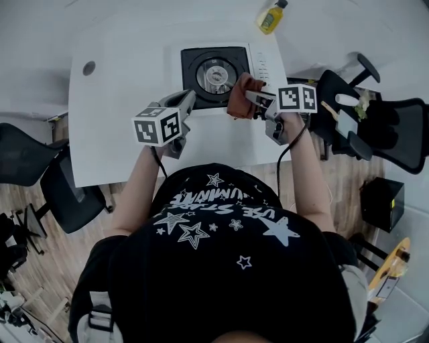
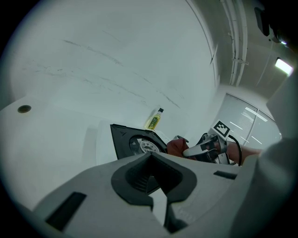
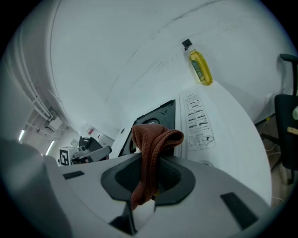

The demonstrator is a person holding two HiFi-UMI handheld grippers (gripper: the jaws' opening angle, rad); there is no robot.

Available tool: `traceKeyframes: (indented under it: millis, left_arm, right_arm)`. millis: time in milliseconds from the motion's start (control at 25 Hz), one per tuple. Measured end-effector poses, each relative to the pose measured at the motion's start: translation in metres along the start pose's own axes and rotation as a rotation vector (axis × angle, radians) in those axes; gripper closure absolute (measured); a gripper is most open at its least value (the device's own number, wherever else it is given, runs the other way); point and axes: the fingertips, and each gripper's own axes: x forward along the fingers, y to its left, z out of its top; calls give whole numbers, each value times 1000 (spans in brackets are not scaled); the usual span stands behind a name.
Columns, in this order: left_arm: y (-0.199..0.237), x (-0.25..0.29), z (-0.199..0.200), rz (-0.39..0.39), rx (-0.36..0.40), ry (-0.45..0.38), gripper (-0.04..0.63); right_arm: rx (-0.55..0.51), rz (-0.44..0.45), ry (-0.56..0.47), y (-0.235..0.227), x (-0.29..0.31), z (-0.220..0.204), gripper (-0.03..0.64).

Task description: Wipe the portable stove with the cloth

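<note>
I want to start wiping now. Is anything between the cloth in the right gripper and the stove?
Nothing visible. The cloth, shut in the right gripper, hangs at the front right of the stove; the bottle stands well beyond it.

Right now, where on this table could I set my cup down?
The table is barest left of the stove, around the round grommet. A narrower strip lies at the near edge, between left gripper and right gripper. It is crowded at the stove's near right corner, where the right gripper holds the cloth.
</note>
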Motion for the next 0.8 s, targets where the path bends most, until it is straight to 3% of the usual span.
traceKeyframes:
  millis: [800]
  left_arm:
    - [-37,48,-1,-12,13,22,591]
  right_arm:
    - [70,-39,-85,-72,-64,18,552]
